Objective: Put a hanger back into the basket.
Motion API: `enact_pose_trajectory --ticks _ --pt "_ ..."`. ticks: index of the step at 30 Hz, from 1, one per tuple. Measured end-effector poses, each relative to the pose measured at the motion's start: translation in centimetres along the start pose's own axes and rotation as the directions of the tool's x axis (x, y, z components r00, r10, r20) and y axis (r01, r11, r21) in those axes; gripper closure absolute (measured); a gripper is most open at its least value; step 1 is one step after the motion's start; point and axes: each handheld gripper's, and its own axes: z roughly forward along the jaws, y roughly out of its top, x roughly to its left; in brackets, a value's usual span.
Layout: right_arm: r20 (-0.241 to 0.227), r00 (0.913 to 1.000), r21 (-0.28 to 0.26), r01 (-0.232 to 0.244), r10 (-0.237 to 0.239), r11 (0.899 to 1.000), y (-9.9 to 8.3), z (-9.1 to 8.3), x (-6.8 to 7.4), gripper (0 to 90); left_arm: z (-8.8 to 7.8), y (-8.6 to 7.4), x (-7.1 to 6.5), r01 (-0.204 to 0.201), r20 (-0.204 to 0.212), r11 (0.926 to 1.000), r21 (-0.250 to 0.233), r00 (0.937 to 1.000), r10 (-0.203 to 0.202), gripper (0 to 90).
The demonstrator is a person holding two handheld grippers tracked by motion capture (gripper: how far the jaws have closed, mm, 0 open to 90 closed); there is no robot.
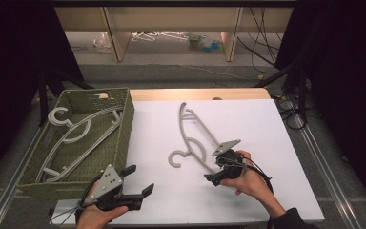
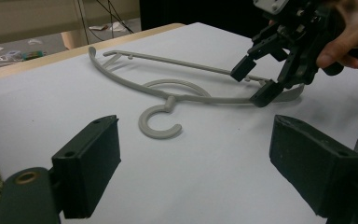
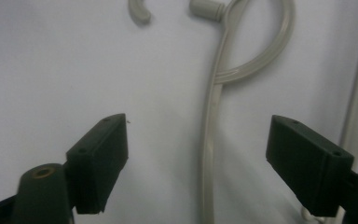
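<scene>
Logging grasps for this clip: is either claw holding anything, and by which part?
Nothing is held. The right claw stands open astride the grey plastic hanger's arm; the left claw is open.

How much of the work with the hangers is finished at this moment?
Done: hangers already lie in the green basket. In hand: the right gripper, jaws open, straddles an arm of the hanger on the white table. Left: gripping and moving it. The left gripper waits open.
</scene>
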Motion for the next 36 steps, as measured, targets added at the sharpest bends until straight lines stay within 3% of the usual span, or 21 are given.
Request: enact_pose_trajectory --ticks 4,5,7,14,19,21,23,30,36 --pt "-0.025 0.9996 0.063 0.013 -0.012 0.998 0.7 1.0 -0.1 33.0 0.1 -0.1 0.0 0.000 0.006 1.0000 0.002 1.0000 0.000 16.1" --pt "-0.028 0.9995 0.078 0.015 -0.013 0.997 0.9 1.2 -0.1 35.7 0.2 -0.1 0.2 -0.018 0.018 0.9998 0.000 0.9997 0.018 16.1" --pt "-0.032 0.9995 0.089 0.003 0.000 0.996 1.1 1.5 -0.3 40.5 0.2 -0.2 0.0 0.001 0.008 1.0000 0.002 1.0000 -0.001 16.2" --pt "-0.069 0.9971 0.118 -0.025 0.033 0.993 2.1 2.7 -1.1 54.3 0.0 -0.1 0.0 -0.005 0.008 1.0000 0.008 1.0000 0.005 16.4" --pt "-0.051 0.9986 0.186 -0.006 0.015 0.983 2.9 3.4 -1.3 69.0 0.2 -0.2 -0.1 -0.007 0.016 0.9999 0.012 0.9998 0.007 16.7" --pt "-0.041 0.9992 0.208 0.010 -0.002 0.978 3.3 3.5 -1.4 73.4 0.2 -0.2 0.0 -0.026 0.017 0.9995 0.017 0.9995 0.025 16.8" --pt "-0.035 0.9994 0.218 0.013 -0.006 0.976 3.4 3.6 -1.5 74.6 0.2 -0.2 -0.1 -0.005 0.017 0.9999 0.011 0.9998 0.005 16.8" --pt "-0.014 0.9999 0.265 0.011 -0.007 0.964 4.1 3.9 -1.3 76.8 0.2 -0.2 0.0 -0.018 0.018 0.9996 0.020 0.9997 0.018 17.1" --pt "-0.023 0.9997 0.260 0.018 -0.012 0.965 4.1 3.9 -1.4 77.6 0.3 -0.3 0.0 -0.027 0.016 0.9995 0.019 0.9995 0.027 17.7"
